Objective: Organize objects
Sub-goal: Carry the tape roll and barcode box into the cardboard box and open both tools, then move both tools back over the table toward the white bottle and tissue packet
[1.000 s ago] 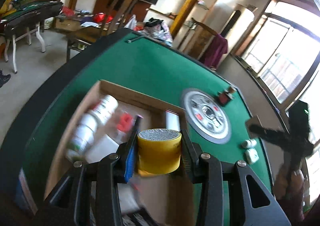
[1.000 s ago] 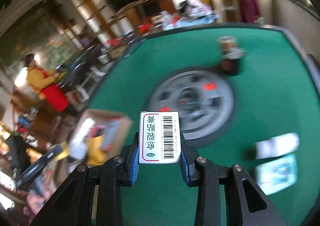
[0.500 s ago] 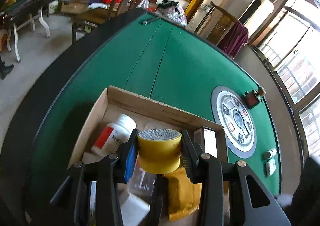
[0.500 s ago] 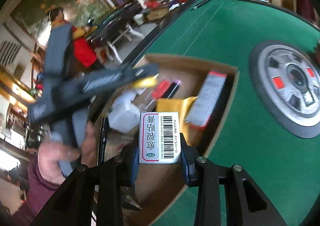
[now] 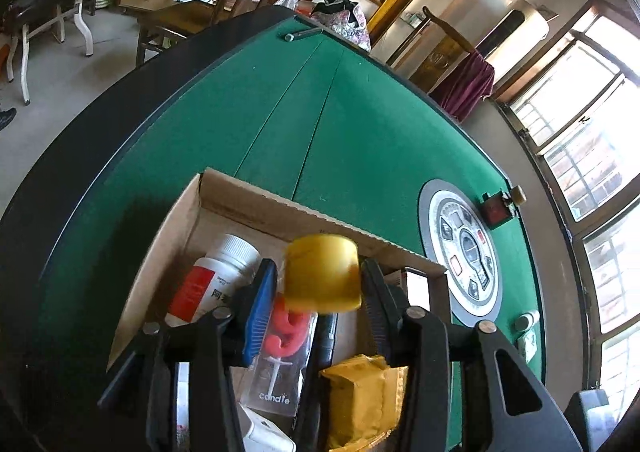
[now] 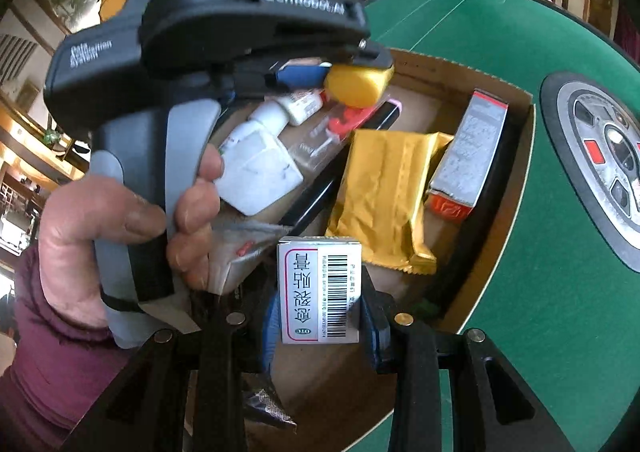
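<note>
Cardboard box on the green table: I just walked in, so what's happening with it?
A person is tidying loose items into the cardboard box. The left gripper is opening over it, and the yellow tape roll is blurred between the jaws, apparently dropping. The right gripper holds a small barcoded carton above the box.

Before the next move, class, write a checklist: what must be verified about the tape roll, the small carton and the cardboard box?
1. Left gripper over the cardboard box: ok.
2. Left jaws opening, tape roll loose between them: ok.
3. Tape roll settled in the cardboard box: cannot tell, blurred.
4. Right gripper clamped on the small carton: ok.
5. Small carton above the cardboard box: ok.
</note>
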Demonstrator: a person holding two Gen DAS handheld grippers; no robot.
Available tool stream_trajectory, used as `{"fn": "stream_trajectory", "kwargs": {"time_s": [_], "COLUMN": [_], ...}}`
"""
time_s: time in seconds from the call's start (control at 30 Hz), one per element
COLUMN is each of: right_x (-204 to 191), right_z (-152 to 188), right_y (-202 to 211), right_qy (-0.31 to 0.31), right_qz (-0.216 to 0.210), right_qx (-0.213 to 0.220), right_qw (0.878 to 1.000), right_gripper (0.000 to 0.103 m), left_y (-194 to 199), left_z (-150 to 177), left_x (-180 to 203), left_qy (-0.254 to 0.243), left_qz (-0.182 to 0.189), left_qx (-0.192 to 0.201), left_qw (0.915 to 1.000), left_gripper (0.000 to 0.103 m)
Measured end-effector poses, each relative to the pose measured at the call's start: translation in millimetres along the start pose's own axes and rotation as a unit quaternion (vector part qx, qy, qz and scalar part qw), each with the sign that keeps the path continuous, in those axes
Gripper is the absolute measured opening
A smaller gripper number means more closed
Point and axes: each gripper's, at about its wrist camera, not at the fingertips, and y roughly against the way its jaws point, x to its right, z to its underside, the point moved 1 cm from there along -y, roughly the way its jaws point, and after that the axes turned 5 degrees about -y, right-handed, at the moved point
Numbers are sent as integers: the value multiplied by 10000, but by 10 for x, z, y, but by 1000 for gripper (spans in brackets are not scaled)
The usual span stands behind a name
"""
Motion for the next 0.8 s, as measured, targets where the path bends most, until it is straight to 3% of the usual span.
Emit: {"fn": "stream_trajectory", "kwargs": {"time_s": [0.13, 0.47, 0.8], "right_x": [8, -41, -91], "right_z": [48, 182, 507], "right_y": [-13, 27, 538], "right_qy": [22, 191, 605], "right_qz": [39, 136, 506], "right_qx": [-29, -68, 672], "right_qw": [10000, 9997, 9946], "right_gripper": [38, 38, 81], "left_y": [107, 471, 974], "left_z": [7, 157, 433], "left_x": [27, 90, 399], "left_qy": [-10, 161, -105], "left_qz": [26, 132, -263], "left_qx": [108, 334, 625], "left_qw": [9999, 9992, 9976], "left_gripper": [58, 72, 85]}}
